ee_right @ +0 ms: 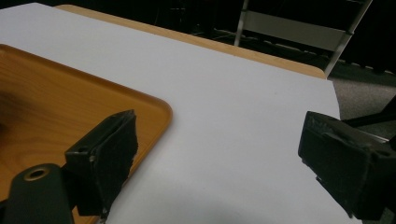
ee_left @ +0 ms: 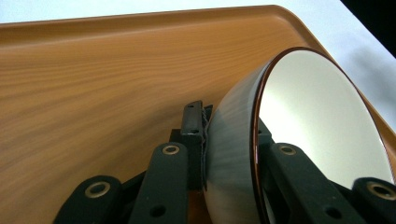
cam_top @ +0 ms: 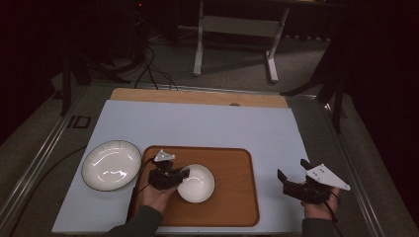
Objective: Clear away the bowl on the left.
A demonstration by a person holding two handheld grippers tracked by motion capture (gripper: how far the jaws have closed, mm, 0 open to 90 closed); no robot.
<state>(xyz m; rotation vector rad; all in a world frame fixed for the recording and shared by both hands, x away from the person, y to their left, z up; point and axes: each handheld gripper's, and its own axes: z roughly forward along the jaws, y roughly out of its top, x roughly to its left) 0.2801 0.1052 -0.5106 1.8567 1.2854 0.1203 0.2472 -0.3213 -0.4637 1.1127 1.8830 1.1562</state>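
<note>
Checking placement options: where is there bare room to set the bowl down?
The tray is bare right of the bowl. The white mat is bare behind the tray and between it and the right gripper. The plate and left gripper crowd the left.

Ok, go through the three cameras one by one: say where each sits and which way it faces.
High view: above the person's side, looking forward and down on the table; both hands enter from below, left gripper on the white bowl, right gripper off the tray.
Left gripper view: rides the left gripper, looking along its jaws, which clamp the bowl's rim over the wooden tray.
Right gripper view: rides the right gripper, jaws apart, facing across the table.
Shared: the tray appears in every view.
</note>
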